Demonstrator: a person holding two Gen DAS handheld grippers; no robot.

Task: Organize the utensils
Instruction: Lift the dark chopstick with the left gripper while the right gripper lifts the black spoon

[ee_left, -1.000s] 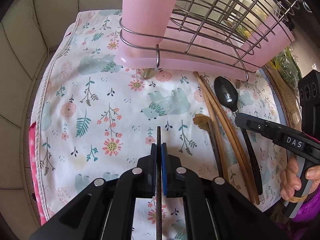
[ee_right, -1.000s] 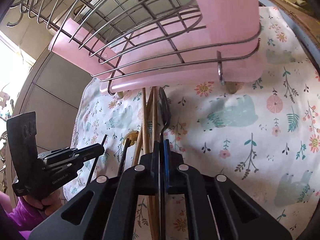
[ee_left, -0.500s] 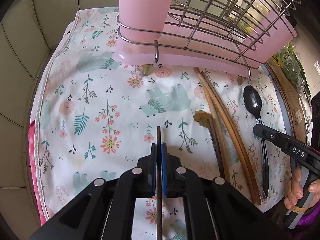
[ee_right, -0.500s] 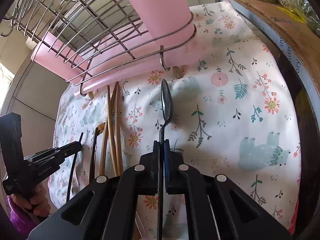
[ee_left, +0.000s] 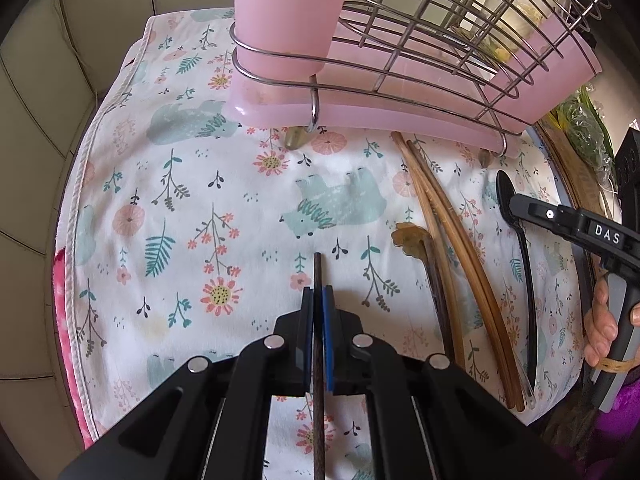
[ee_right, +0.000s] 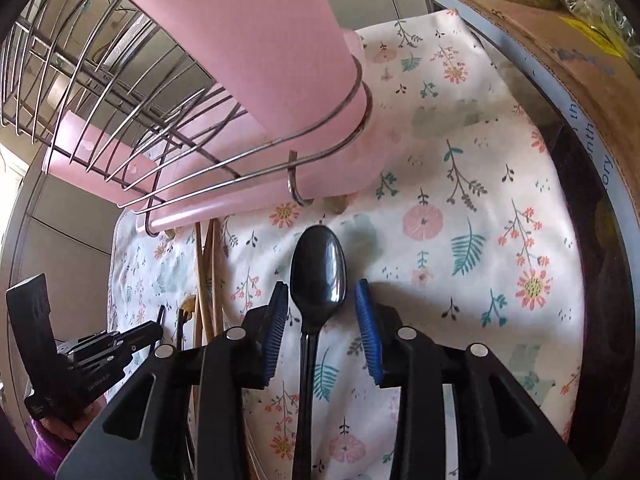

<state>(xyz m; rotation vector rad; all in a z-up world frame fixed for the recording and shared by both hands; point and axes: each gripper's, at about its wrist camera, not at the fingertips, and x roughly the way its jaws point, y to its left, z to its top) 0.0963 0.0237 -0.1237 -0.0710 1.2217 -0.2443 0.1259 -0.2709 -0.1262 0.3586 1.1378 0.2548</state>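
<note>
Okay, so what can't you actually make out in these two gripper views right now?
- Dark stick in the left gripper: lower end cut off by the left view's bottom edge.
- Black spoon handle end: cut off by the right view's bottom edge.
- Pink cup contents: top out of frame in both views.

I'm seeing bright daylight washing the floral cloth (ee_left: 224, 216), soft shadows lying under the pink rack (ee_right: 256, 92), fisheye edges bending and darkening.
</note>
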